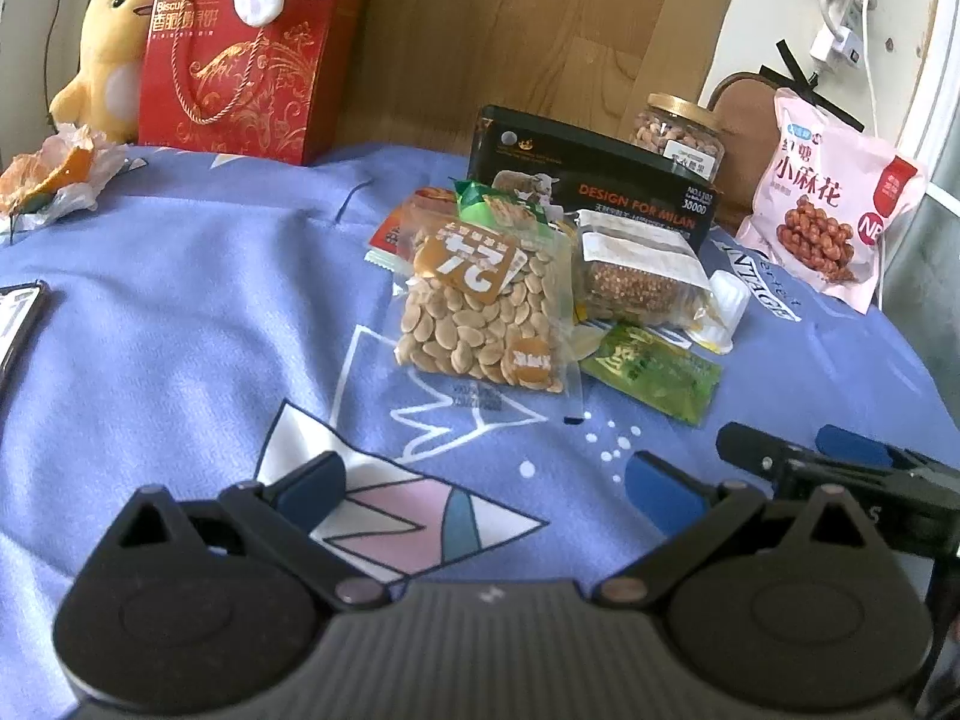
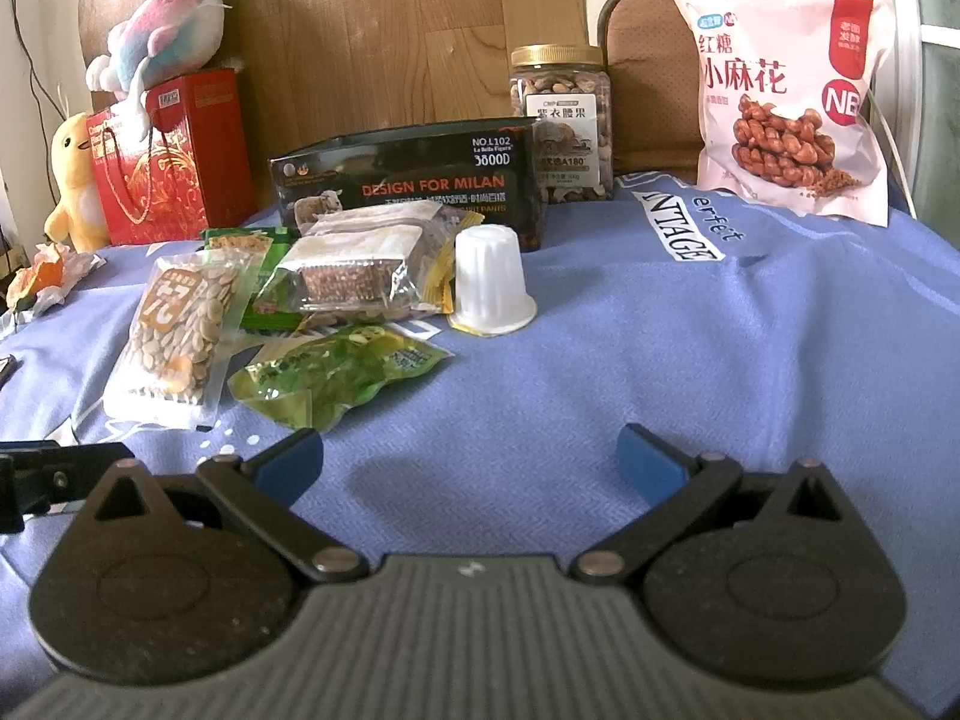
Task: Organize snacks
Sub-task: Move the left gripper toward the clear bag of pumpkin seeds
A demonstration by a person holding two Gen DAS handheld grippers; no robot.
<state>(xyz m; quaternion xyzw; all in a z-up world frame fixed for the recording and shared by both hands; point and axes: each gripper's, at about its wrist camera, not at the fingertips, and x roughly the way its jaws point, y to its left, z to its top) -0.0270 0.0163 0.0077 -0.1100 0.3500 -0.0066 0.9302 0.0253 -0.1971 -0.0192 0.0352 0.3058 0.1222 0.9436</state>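
Note:
A heap of small snack packets lies on the blue cloth in front of a black box (image 1: 600, 180) (image 2: 408, 180). In it are a clear bag of pale seeds (image 1: 480, 312) (image 2: 180, 330), a wrapped brown cake (image 1: 642, 282) (image 2: 354, 276), a green packet (image 1: 654, 372) (image 2: 336, 378) and an upturned white jelly cup (image 1: 729, 306) (image 2: 489, 282). Behind stand a jar of nuts (image 1: 678, 132) (image 2: 561, 120) and a large pink bag (image 1: 834, 204) (image 2: 786, 96). My left gripper (image 1: 486, 489) and right gripper (image 2: 471, 459) hover open and empty, short of the heap.
A red gift box (image 1: 240, 72) (image 2: 174, 156) with plush toys (image 1: 102, 54) (image 2: 162, 30) stands at the back left, with orange peel on paper (image 1: 54, 174) (image 2: 42, 276) beside it. A dark flat object (image 1: 18, 324) lies at the left edge. The right gripper's fingers (image 1: 840, 456) show low right in the left wrist view.

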